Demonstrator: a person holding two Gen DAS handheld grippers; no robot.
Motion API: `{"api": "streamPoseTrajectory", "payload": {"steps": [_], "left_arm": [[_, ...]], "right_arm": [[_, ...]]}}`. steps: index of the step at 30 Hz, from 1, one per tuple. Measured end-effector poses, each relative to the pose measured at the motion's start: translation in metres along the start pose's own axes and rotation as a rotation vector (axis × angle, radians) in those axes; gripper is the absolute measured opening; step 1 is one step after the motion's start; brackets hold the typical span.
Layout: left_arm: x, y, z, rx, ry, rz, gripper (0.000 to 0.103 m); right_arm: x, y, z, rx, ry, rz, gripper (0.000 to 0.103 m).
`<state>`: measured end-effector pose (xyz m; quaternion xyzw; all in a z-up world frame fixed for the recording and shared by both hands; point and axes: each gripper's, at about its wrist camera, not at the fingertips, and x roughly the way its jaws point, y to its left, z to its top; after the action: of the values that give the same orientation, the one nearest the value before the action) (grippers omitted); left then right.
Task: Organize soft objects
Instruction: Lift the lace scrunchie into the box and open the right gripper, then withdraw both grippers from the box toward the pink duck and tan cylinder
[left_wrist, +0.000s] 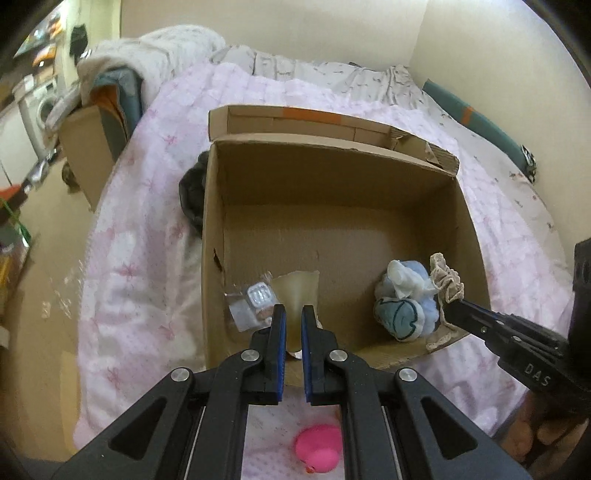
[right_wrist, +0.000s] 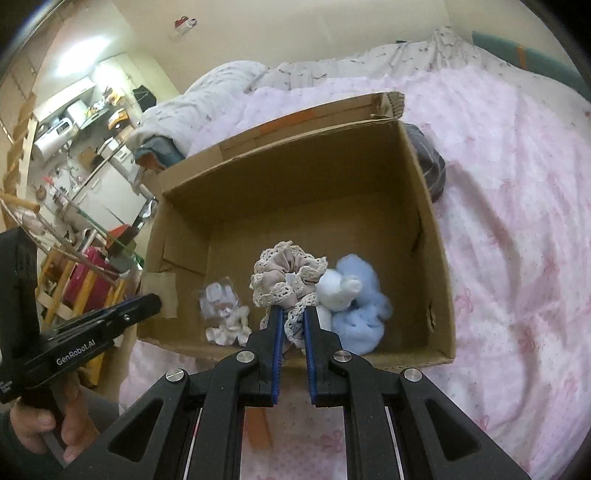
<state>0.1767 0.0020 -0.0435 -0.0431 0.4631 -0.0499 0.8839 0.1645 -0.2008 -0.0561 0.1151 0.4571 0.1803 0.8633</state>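
Observation:
An open cardboard box (left_wrist: 332, 177) (right_wrist: 295, 177) sits on a pink bedspread. My right gripper (right_wrist: 293, 314) is shut on a beige lace scrunchie (right_wrist: 284, 277) (left_wrist: 445, 282), holding it over the box's near edge. Inside the box lie a blue and white fluffy soft toy (right_wrist: 351, 306) (left_wrist: 404, 299) and a small clear packet (right_wrist: 223, 310) (left_wrist: 251, 304). My left gripper (left_wrist: 293, 314) is nearly shut and empty, above the box's near wall. A pink soft toy (left_wrist: 319, 452) lies on the bed below my left gripper.
A dark cloth item (left_wrist: 192, 192) (right_wrist: 430, 166) lies against the box's outer side. Grey bedding (left_wrist: 295, 70) is piled at the bed's far end. Another cardboard box (left_wrist: 88, 147) and cluttered shelves (right_wrist: 74, 147) stand beside the bed.

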Motion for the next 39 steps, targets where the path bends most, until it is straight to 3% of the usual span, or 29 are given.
{"api": "streamPoseTrajectory", "payload": {"steps": [15,26,37,38,39], "left_arm": [[0.010,-0.001,-0.006,0.010,0.017,0.022,0.009],[0.009,0.001,-0.007,0.012,0.006,0.037,0.010],[0.010,-0.002,-0.007,0.016,0.023,0.035,0.022],[0.009,-0.001,-0.007,0.011,0.025,0.029,0.027],[0.009,-0.001,-0.007,0.007,0.024,0.027,0.036]], "right_arm": [[0.019,0.021,-0.013,-0.099,0.062,-0.038,0.013],[0.014,0.013,-0.009,-0.061,0.043,-0.016,0.013],[0.015,0.001,-0.008,0.018,0.060,0.015,0.018],[0.013,0.001,-0.007,0.021,0.053,0.027,0.022],[0.012,0.001,-0.007,0.027,0.047,0.045,0.033]]}}
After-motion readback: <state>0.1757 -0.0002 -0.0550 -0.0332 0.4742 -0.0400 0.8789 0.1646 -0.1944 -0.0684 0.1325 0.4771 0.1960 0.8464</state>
